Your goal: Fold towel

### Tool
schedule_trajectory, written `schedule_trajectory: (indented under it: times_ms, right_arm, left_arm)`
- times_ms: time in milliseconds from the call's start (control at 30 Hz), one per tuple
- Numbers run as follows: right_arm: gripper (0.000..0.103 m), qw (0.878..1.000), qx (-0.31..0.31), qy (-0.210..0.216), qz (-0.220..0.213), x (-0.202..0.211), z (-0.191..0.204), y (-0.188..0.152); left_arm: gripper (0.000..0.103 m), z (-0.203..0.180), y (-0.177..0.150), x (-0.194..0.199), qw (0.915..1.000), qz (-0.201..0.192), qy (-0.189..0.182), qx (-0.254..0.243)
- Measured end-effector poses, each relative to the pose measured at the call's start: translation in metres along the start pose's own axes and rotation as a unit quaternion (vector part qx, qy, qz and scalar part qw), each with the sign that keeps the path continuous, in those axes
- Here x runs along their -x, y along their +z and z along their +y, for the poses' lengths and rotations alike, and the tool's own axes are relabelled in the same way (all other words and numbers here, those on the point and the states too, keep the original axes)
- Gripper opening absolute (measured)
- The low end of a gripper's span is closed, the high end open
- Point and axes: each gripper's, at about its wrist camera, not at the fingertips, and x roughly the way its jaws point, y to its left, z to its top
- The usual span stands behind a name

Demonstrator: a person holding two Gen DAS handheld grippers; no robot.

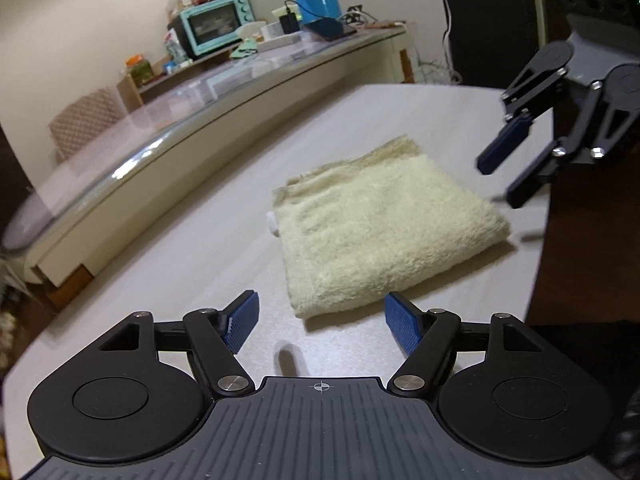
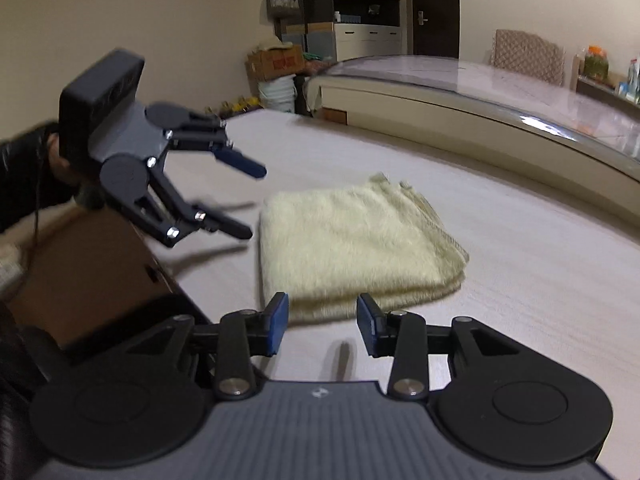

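My pale desk (image 1: 192, 272) fills most of both views, and the cream towel (image 1: 384, 228) lies on it folded into a thick rectangle. My left tongs (image 1: 320, 326) sit just short of its near edge, spread wide and holding nothing. My right tongs (image 2: 322, 324) hover near the towel's other side, also parted and empty.

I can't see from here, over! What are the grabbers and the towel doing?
Left gripper open, empty. Right gripper open, empty. Towel folded, flat on table, neither gripper touching it. Nothing in the way.
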Motion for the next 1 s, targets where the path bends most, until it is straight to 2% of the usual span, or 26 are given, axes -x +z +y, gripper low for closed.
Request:
schedule_trajectory:
  times_ms: [233, 400, 600, 1000]
  right_arm:
    - [0.040, 1.000, -0.002, 0.003, 0.004, -0.011, 0.014, -0.002]
    - [0.041, 1.000, 0.021, 0.003, 0.008, -0.027, 0.040, -0.002]
    - [0.041, 1.000, 0.020, 0.008, -0.009, -0.049, 0.065, 0.011]
    - [0.045, 0.999, -0.001, 0.028, -0.026, -0.094, 0.082, 0.041]
  left_arm:
    - [0.078, 0.017, -0.002, -0.010, 0.9993, 0.001, 0.012, 0.036]
    - [0.078, 0.027, -0.003, -0.014, 0.9988, 0.000, 0.023, 0.043]
    - [0.078, 0.050, -0.008, -0.021, 0.9980, 0.005, 0.032, 0.055]
    - [0.078, 0.101, -0.009, -0.026, 0.9967, 0.015, 0.050, 0.062]
